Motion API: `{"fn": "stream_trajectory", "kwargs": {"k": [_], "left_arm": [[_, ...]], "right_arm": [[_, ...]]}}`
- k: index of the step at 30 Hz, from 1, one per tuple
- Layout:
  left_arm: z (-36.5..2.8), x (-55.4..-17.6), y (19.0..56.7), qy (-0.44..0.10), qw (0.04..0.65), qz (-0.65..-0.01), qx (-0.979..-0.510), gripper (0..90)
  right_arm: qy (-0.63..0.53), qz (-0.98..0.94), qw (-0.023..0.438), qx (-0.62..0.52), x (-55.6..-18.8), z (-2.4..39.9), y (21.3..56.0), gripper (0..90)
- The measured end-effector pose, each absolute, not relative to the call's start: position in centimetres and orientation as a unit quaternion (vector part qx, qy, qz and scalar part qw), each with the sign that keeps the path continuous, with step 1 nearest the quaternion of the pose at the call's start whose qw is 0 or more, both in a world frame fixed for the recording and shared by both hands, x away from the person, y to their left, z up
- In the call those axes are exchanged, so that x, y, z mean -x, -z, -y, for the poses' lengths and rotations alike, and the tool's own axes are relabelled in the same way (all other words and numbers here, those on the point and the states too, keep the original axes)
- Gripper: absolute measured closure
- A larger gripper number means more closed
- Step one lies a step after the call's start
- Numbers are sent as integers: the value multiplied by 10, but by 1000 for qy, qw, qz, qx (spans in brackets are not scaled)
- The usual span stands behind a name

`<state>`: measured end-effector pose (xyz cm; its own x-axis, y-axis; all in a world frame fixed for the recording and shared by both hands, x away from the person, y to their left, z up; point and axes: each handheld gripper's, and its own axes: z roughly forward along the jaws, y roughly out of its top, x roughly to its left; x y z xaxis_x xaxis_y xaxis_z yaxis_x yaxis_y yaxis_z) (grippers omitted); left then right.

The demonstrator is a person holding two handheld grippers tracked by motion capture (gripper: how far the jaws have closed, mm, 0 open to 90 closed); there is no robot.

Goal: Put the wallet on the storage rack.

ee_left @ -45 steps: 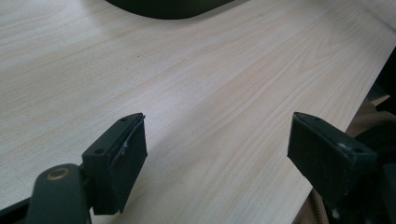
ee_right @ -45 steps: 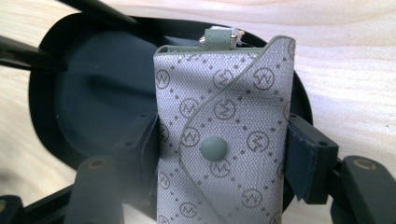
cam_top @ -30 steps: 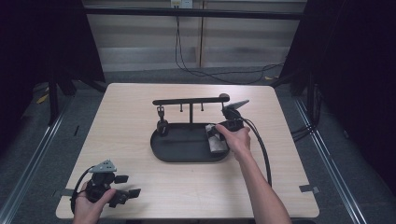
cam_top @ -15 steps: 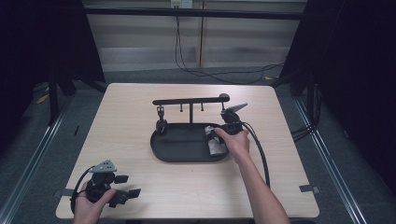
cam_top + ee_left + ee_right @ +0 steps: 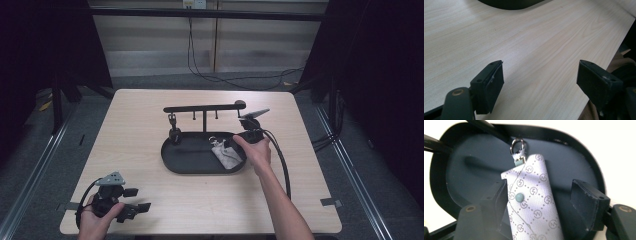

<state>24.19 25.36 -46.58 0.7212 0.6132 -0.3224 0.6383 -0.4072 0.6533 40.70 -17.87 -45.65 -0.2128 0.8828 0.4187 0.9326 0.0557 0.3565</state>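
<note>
The right gripper [image 5: 539, 202] has just been spreading its fingers; the pouch [image 5: 534, 200] lies between them, unpinched, in the tray [image 5: 185, 162] at its 3 o'clock end, so it looks delivered. The left gripper [image 5: 541, 87], fingers spread, idles over the surface [image 5: 536, 42].

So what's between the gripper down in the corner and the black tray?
Nothing but bare wooden table. The left gripper view shows plain wood from the left gripper, jaws wide apart, up to the black tray.
</note>
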Motion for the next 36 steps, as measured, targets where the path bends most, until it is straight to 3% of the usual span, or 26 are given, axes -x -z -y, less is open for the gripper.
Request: {"fn": "stream_trajectory", "kwargs": {"k": [10, 36], "left_arm": [[-258, -242, 466, 6, 406, -394, -825, 216], [-261, -241, 465, 2, 425, -413, -806, 240]], "right_arm": [[335, 731, -3, 595, -388, 191, 436, 278], [363, 738, -67, 565, -314, 247, 435, 261]]}}
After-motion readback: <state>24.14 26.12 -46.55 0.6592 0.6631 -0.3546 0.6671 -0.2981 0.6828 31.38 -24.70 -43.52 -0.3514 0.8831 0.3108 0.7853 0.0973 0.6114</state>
